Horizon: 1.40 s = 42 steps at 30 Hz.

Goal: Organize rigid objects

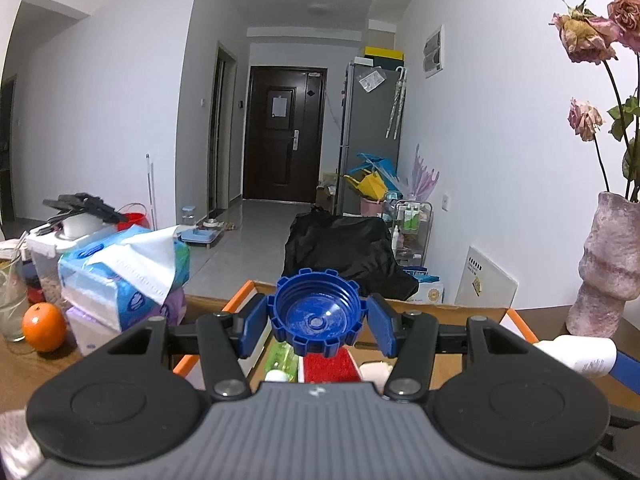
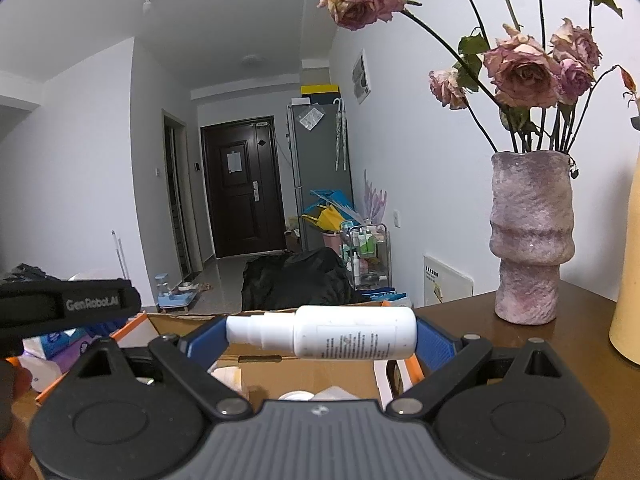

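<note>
i count one blue cap (image 1: pixel 317 312) and one white bottle (image 2: pixel 320 333) in my two tools, one cardboard box (image 1: pixel 452 312), one orange (image 1: pixel 43 326) at nine o'clock, one vase (image 2: pixel 530 236) at three o'clock.

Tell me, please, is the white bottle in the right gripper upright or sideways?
Sideways: the white bottle lies horizontal across the right gripper, nozzle pointing left.

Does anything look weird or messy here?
A little. The flowers in the pink vase are dried up and drooping. A loose tissue hangs out of the tissue pack. Nothing looks spilled or broken.
</note>
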### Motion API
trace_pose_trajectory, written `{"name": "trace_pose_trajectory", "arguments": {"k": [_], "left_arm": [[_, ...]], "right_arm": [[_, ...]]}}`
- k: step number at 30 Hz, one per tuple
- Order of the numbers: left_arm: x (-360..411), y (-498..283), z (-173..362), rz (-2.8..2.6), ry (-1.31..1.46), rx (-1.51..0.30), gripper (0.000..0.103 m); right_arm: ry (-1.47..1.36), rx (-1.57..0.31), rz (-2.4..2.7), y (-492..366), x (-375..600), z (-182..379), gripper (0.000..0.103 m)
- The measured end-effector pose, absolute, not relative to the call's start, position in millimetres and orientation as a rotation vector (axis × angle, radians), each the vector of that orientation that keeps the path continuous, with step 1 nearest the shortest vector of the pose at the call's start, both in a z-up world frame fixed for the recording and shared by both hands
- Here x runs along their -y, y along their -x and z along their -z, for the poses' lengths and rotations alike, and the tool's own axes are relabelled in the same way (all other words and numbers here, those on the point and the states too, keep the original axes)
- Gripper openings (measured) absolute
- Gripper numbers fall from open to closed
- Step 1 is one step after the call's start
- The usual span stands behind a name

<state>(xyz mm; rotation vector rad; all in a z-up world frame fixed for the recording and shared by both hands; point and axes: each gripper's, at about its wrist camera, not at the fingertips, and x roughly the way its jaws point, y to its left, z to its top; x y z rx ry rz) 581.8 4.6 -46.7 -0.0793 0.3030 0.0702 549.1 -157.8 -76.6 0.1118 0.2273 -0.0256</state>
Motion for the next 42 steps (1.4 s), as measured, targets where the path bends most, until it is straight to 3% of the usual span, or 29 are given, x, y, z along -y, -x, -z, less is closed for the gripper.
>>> {"name": "trace_pose_trajectory", "arguments": {"k": [22, 23, 25, 27, 28, 42], "left_arm": [[-18, -640, 63, -0.068, 0.059, -0.399, 0.057], [-20, -641, 63, -0.066, 0.057, -0.401, 0.059], [-21, -640, 63, -0.074, 0.048, -0.401, 0.073], [-23, -637, 62, -0.086, 0.046, -0.385, 0.099], [-25, -635, 61, -0.091, 0.046, -0.38, 0.102], [-38, -600, 40, -0.114, 0.037, -0.332, 0.103]], "right_arm": [[-0.053, -0.311, -0.019, -613, 161, 77, 0.097], [-0.045, -0.325, -0.029, -616, 161, 77, 0.097], [-0.043, -0.328, -0.017, -617, 161, 78, 0.1], [-0.047, -0.317, 0.0, -616, 163, 77, 0.103], [-0.05, -0.314, 0.004, -615, 164, 77, 0.103], [-0.038, -0.297, -0.004, -585, 173, 63, 0.103]]}}
